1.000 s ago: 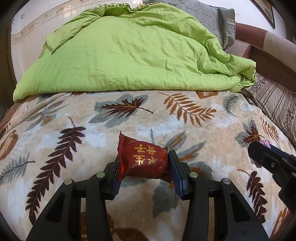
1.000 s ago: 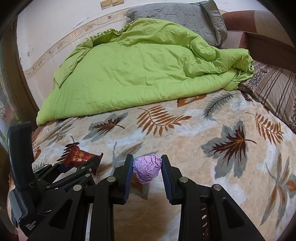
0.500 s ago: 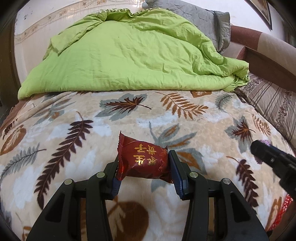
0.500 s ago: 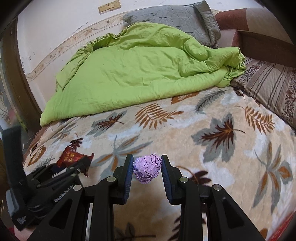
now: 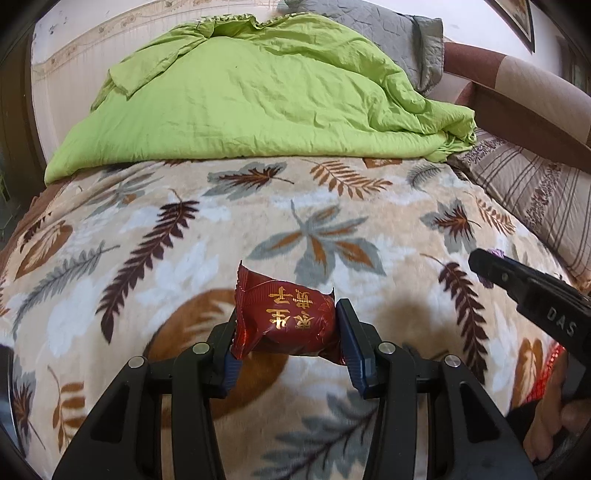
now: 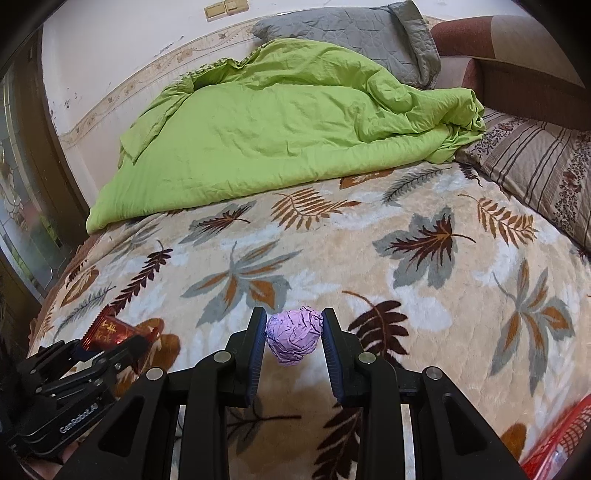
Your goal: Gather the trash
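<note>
Glossy dark-red foil wrapper (image 5: 286, 323), gold lettering, crimped ends: pinched between left gripper (image 5: 287, 339) pads, above plush leaf-print blanket (image 5: 184, 258). Crumpled lilac paper ball (image 6: 293, 338): clamped in right gripper (image 6: 293, 343). Rumpled lime quilt (image 6: 280, 122) beyond. Red mesh basket (image 6: 557, 443) at lower right edge.

Quilt (image 6: 280, 133) heaped on bed (image 6: 406, 280) behind both claws; pillow (image 6: 347, 33) behind quilt; basket (image 6: 565, 439) front right.

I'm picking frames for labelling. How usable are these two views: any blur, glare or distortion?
Left wrist view: sharp, red wrapper lettering readable in the left claw; strong fisheye bending. Right wrist view: equally sharp on the purple paper ball; soft daylight, no glare.
</note>
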Tool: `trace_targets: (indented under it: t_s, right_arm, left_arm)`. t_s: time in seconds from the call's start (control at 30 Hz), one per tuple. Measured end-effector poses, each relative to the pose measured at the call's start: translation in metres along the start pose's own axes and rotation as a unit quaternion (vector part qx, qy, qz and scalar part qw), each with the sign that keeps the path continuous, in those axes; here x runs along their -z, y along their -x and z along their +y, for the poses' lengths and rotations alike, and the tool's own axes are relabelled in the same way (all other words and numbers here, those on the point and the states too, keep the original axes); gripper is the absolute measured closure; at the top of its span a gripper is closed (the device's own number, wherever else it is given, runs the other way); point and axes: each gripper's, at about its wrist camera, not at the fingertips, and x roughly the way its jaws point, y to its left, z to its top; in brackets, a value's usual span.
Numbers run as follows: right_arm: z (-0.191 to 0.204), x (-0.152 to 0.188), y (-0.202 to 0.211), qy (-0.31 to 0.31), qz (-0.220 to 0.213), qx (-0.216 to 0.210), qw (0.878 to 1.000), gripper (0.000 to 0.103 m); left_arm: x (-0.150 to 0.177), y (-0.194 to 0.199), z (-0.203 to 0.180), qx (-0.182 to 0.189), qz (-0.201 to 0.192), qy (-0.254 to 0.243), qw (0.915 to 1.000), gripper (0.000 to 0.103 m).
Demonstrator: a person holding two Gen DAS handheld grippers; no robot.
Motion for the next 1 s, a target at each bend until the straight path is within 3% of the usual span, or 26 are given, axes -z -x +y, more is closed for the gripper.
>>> trace_targets:
  t_s: [0.3,1.0]
  right_arm:
    - [-0.009,0.001,-0.005,-0.016,0.010,0.004,1.000,0.071]
    - [-0.010,0.004,0.006,-0.022,0.002,-0.021,1.000,0.071]
  left_arm:
    - [0.005,0.025,0.007,-0.020,-0.006,0.006,0.9998,0.058]
    - [0.012,0.033,-0.006,-0.037,0.004,-0.012,0.9992,0.058]
